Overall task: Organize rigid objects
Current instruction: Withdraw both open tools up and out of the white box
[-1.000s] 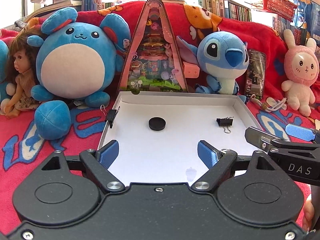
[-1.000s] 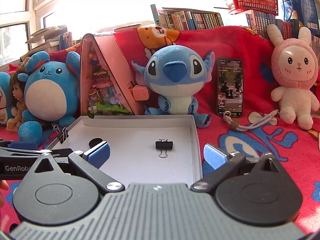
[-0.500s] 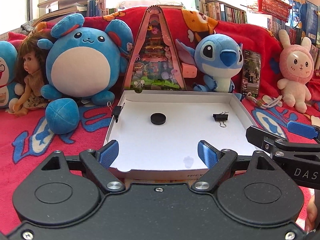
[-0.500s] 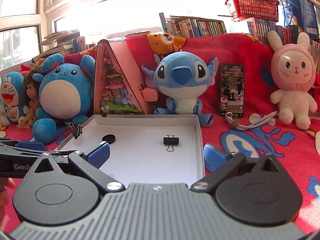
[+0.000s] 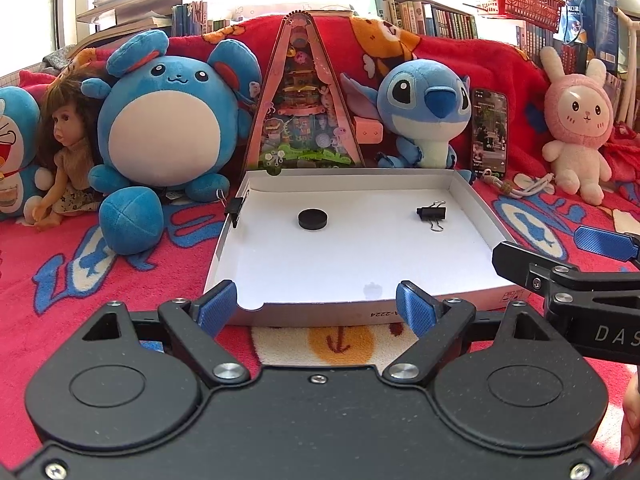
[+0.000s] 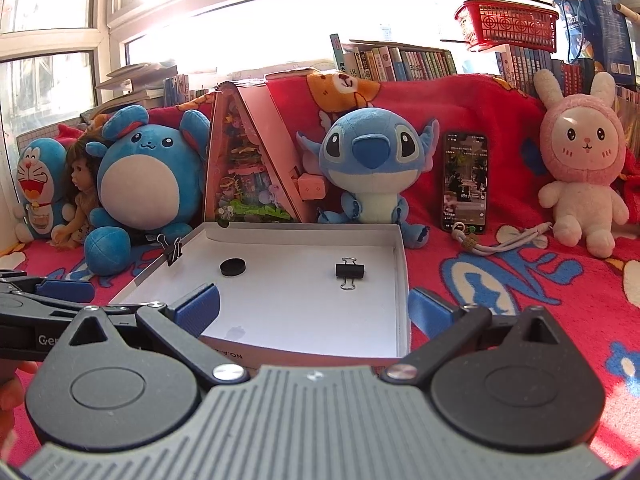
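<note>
Red cartoon-print blanket [image 5: 120, 264] covers the work surface. Nearest, the left gripper [image 5: 316, 306] holds its blue pads wide apart and empty, just short of the near wall of the white box lid [image 5: 476, 208]; the right gripper [image 6: 314, 312] is likewise spread and empty, with its left pad over the lid's near edge and its right pad outside the lid's right wall. Compared with a second ago, both grippers have drawn back: the lid's near wall is now fully in view, where before the pads stood over its floor. Inside the lid lie a black disc [image 5: 312, 219] towards the left and a black binder clip [image 5: 432, 213] towards the right, well apart; a second clip [image 5: 234, 209] grips the left wall. Beyond stand plush toys [image 5: 168, 120], a triangular toy box [image 5: 306, 112] and a phone [image 5: 489, 130]. The retreat suggests a placement is complete, or that a fresh approach is being prepared.
</note>
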`<state>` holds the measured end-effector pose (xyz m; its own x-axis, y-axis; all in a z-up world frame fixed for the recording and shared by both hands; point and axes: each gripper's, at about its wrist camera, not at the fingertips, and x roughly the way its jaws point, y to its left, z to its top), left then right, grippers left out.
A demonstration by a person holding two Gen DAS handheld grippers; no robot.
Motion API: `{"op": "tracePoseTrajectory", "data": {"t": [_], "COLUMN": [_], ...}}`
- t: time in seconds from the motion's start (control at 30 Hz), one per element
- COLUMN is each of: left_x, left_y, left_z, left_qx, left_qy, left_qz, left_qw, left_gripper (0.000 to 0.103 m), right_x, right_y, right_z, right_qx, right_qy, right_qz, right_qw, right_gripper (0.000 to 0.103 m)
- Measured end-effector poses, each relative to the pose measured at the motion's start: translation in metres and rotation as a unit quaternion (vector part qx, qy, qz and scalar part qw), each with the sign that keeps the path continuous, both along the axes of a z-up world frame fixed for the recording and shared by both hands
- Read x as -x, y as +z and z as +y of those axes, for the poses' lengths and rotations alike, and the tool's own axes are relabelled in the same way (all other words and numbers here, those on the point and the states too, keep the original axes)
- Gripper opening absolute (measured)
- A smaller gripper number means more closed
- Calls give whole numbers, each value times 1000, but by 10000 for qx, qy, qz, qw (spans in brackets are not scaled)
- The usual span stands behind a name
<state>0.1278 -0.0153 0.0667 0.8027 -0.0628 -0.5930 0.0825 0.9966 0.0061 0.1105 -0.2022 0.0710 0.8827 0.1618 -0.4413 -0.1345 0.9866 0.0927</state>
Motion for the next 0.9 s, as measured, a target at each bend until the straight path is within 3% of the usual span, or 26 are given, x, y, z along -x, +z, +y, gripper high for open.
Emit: {"op": "tracePoseTrajectory", "data": {"t": [0.9], "left_x": [37], "left_y": [-10], "left_z": [10], "left_qx": [21], "left_qy": [-155], "left_qz": [13], "left_qw": [9999], "left_gripper": [87], "right_x": [47], "right_y": [-1], "right_z": [8], "right_qx": [389], "right_qy": [64], "right_qz": [-324], "right_qw": [9987], "right_gripper": [103]}}
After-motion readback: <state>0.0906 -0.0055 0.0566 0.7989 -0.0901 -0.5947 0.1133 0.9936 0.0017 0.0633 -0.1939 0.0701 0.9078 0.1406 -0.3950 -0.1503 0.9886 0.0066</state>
